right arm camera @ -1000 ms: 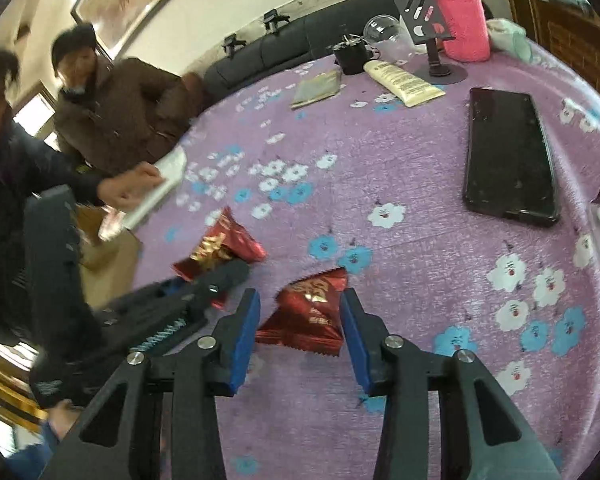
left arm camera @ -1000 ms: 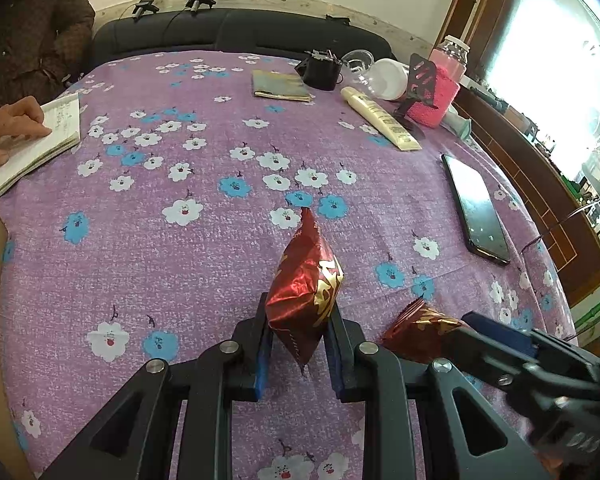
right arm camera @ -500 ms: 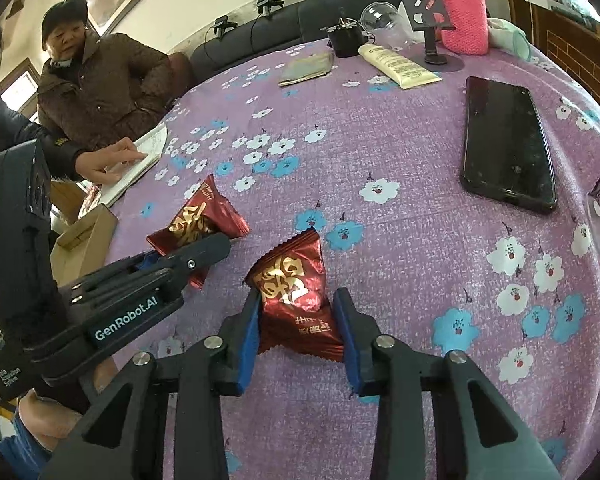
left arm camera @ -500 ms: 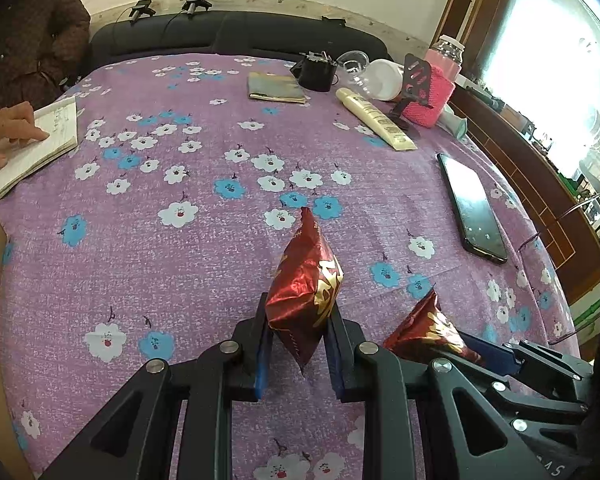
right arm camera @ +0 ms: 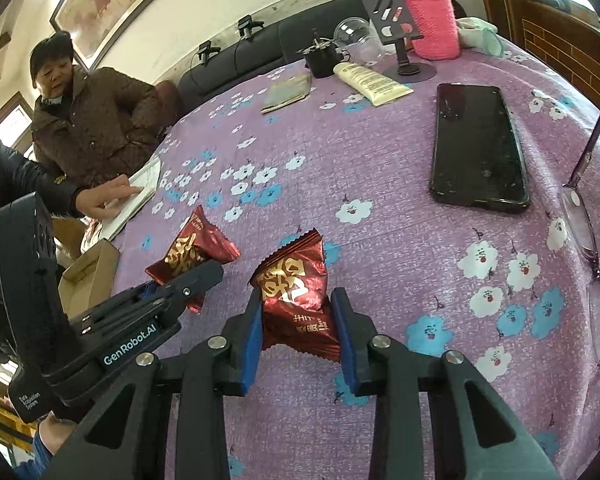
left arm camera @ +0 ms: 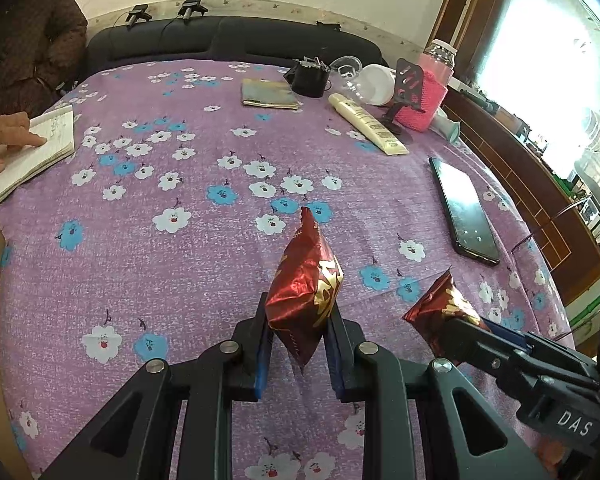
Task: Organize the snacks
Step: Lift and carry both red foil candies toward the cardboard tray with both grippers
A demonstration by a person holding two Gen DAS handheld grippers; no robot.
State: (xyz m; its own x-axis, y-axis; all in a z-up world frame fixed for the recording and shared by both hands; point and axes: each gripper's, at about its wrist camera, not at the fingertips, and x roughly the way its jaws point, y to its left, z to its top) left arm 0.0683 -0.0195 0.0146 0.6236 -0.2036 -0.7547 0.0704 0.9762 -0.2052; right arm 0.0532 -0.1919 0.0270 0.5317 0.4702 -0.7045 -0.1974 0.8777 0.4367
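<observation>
A crinkled red foil snack packet (left arm camera: 304, 292) is clamped by the left gripper (left arm camera: 298, 344); another foil packet (right arm camera: 296, 300) is pinched by the right gripper (right arm camera: 296, 344).

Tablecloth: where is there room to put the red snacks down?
Bare purple tablecloth lies open between the notebook on the left and the black phone on the right. The far edge is crowded: cream tube, pink bottle, black cup.

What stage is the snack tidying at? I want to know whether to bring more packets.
Nothing looks put away yet. In hand: the left claw is shut on one red snack packet, and the right claw on another red packet. Left: setting both down, perhaps in the cardboard box.
</observation>
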